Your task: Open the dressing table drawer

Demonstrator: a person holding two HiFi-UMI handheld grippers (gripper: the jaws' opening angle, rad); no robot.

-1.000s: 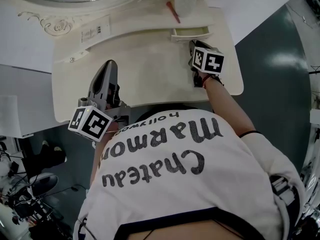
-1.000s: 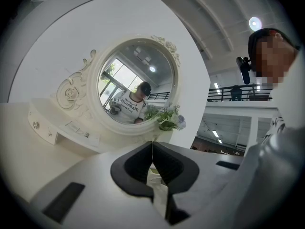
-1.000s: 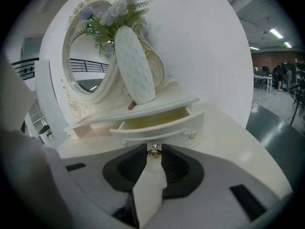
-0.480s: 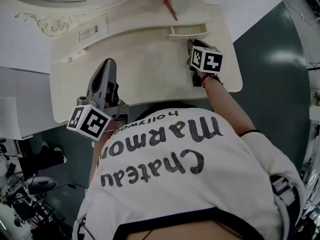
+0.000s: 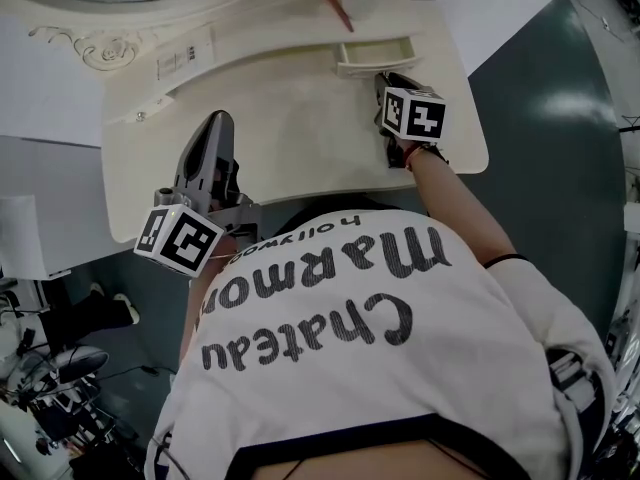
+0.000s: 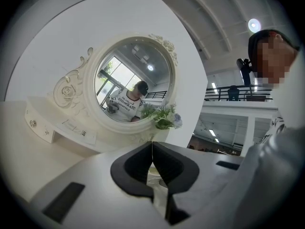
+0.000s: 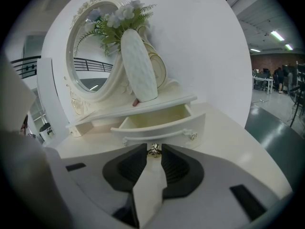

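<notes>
- Head view: a person in a white printed shirt [image 5: 330, 338] leans over a cream bench [image 5: 290, 158], working with a tool in each hand.
- At the right end of the low shelf [image 5: 260, 53] along the back of the bench, the drawer [image 5: 375, 56] stands pulled partway out, its pale inside open to view.
- The right hand-held gripper [image 5: 384, 80] reaches down to the drawer's front. In the right gripper view its jaws pinch the small metal knob [image 7: 153, 151] at the middle of that front.
- The left hand-held gripper [image 6: 152, 146] is held over the left front part of the bench, well apart from the drawer. Its jaws are pressed together with nothing between them.
- The left tool points toward the round, carved-frame mirror [image 6: 131, 87] behind the shelf.
- A white textured vase [image 7: 138, 66] of flowers [image 7: 119, 15] stands on the shelf directly above the drawer, and a small red item [image 7: 136, 102] lies at its base.
</notes>
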